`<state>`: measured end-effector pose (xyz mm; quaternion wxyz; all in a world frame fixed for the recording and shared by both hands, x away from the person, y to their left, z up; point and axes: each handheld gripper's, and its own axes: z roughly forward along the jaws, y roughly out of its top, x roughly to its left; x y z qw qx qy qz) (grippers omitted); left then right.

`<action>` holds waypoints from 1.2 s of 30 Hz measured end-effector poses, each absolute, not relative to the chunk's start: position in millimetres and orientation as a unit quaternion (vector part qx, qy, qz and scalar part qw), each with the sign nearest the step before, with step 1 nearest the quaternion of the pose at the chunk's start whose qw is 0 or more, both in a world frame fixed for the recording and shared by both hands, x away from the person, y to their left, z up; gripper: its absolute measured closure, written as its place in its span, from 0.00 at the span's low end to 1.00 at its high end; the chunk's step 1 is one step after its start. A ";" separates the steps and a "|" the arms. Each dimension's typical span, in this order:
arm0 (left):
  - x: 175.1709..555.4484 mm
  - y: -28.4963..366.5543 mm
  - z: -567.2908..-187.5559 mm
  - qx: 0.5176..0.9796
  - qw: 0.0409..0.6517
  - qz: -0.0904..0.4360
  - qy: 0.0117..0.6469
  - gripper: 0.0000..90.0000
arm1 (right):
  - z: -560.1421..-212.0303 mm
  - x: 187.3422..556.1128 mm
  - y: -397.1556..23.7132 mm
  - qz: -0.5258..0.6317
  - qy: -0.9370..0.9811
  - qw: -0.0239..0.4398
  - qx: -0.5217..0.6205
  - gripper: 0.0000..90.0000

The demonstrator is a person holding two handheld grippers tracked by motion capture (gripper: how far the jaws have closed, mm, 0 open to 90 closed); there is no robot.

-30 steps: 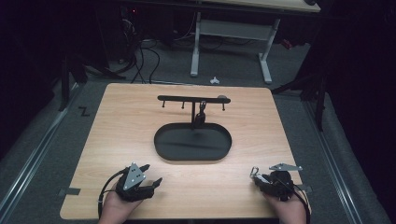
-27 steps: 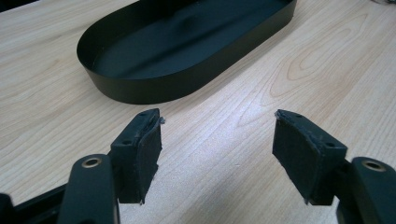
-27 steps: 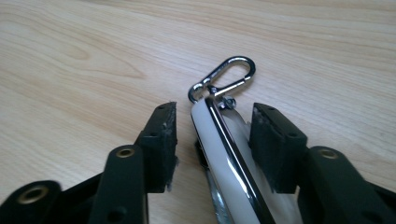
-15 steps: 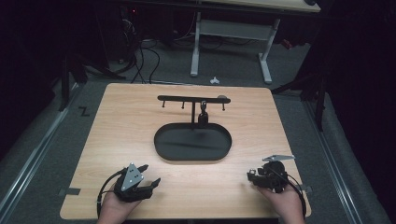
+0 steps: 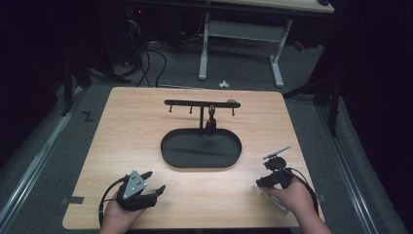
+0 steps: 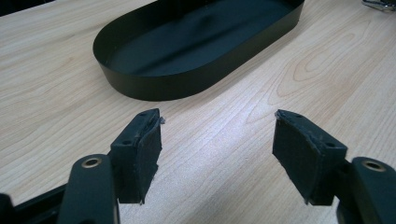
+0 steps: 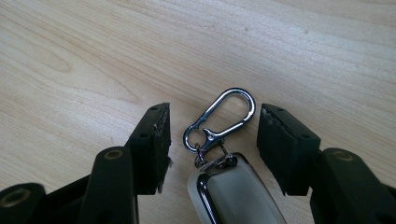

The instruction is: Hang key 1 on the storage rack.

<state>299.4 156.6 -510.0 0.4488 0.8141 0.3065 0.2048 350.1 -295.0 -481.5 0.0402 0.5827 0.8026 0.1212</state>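
A keychain lies flat on the wooden table (image 5: 146,126): a silver snap clip (image 7: 210,135) joined to a pale glossy fob (image 7: 233,196). My right gripper (image 7: 212,123) points down over it, open, a pad on either side of the clip and touching nothing; its jaws have just been opening. From above, the right gripper (image 5: 263,183) is at the near right with the fob (image 5: 273,201) under the hand. My left gripper (image 5: 155,181) rests at the near left, open and empty (image 6: 217,140). A black oval tray (image 5: 170,156) (image 6: 140,86) with a hook stand (image 5: 201,104) sits mid-table.
A small dark item (image 5: 211,118) hangs from one hook of the stand. Beyond the table's far edge stand white desk legs (image 5: 203,48), floor cables (image 5: 146,63) and a small white object (image 5: 224,84). Bare wood lies between both grippers and the tray.
The right gripper has shifted a little left and away from the near edge, rising slightly and tilting. The left gripper has stayed put.
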 end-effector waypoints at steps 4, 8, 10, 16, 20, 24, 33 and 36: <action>299.5 156.3 -510.0 0.815 0.448 0.204 0.306 0.37 | -480.3 357.5 -290.9 0.092 0.810 0.032 0.578 0.53; 299.4 157.3 -509.9 0.812 0.451 0.206 0.308 0.37 | -485.7 362.0 -287.7 0.067 0.813 0.023 0.579 0.54; 299.4 157.9 -509.8 0.812 0.451 0.205 0.308 0.37 | -488.5 361.6 -287.1 0.061 0.812 0.023 0.581 0.56; 299.4 157.4 -509.7 0.812 0.451 0.206 0.307 0.37 | -487.2 361.4 -284.6 0.047 0.827 0.037 0.560 0.79; 299.6 157.4 -509.7 0.812 0.451 0.206 0.308 0.37 | -487.3 361.4 -280.9 0.047 0.840 0.047 0.539 0.84; 299.5 157.4 -509.7 0.812 0.450 0.206 0.308 0.37 | -487.0 361.8 -278.1 0.042 0.852 0.051 0.520 0.85; 299.7 158.1 -509.2 0.812 0.450 0.207 0.308 0.37 | -482.8 362.7 -273.7 0.037 0.862 0.059 0.502 0.88; 299.7 158.4 -509.0 0.812 0.450 0.207 0.308 0.37 | -481.9 362.6 -273.3 0.040 0.864 0.061 0.499 0.89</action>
